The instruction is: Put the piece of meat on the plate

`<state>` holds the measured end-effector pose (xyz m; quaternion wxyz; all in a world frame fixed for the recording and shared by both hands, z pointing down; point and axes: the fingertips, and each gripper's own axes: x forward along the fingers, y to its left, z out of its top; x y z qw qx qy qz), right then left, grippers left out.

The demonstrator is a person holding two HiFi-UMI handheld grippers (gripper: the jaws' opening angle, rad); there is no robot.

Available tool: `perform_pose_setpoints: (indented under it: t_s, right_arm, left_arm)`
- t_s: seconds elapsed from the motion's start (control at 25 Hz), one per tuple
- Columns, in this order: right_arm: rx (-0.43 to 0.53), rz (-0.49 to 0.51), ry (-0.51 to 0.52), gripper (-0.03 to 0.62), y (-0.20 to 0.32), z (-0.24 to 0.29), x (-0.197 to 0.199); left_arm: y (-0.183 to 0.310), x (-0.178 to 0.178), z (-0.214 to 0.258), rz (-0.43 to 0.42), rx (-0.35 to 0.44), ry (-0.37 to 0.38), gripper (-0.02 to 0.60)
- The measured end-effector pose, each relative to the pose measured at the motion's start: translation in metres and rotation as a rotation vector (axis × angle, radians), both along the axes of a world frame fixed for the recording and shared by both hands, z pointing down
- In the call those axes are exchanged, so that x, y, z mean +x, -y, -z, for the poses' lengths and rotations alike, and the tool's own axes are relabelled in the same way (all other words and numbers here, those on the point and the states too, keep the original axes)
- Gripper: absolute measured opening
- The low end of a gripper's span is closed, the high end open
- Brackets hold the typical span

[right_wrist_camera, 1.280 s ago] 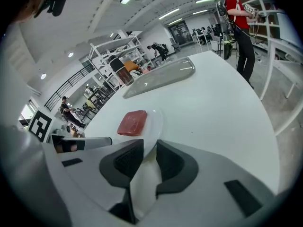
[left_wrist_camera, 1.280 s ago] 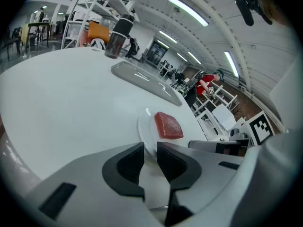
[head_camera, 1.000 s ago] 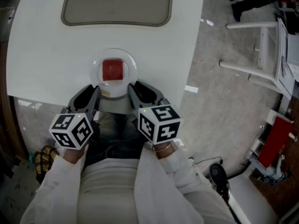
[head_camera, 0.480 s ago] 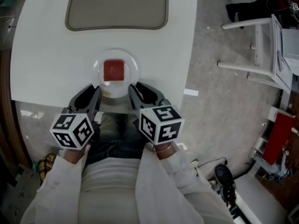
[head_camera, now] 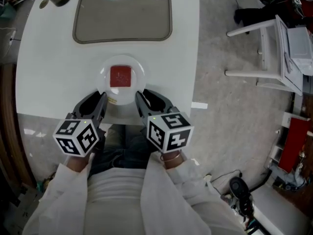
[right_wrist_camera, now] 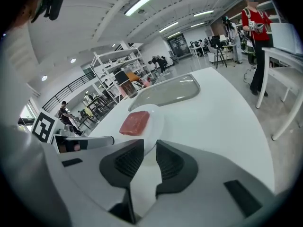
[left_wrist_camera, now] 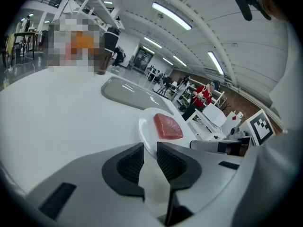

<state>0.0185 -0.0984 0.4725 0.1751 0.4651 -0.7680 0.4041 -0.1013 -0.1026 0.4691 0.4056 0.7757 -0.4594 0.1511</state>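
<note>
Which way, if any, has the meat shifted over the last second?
No. The meat sits centred on the plate as before; only the camera's framing has changed.

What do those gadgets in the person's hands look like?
The left gripper and right gripper are alike: grey bodies, black ribbed pads, and a white cube with black square markers at the back. The person wears long white sleeves.

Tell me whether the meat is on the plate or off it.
On it: the red meat lies flat in the middle of the white plate.
</note>
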Motion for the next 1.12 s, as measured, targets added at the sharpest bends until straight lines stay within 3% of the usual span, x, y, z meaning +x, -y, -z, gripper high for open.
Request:
perform_pose_setpoints:
  t_s: [0.56, 1.12]
  right_arm:
    - [0.032, 0.040, 0.032, 0.091, 0.079, 0.014, 0.003]
    - [0.045, 0.098, 0.031, 0.092, 0.170, 0.016, 0.008]
  left_arm:
    - [0.073, 0.003, 0.016, 0.047, 0.033, -0.001, 0.083]
    - [0.162, 0.008, 0.020, 0.023, 0.066, 0.017, 0.083]
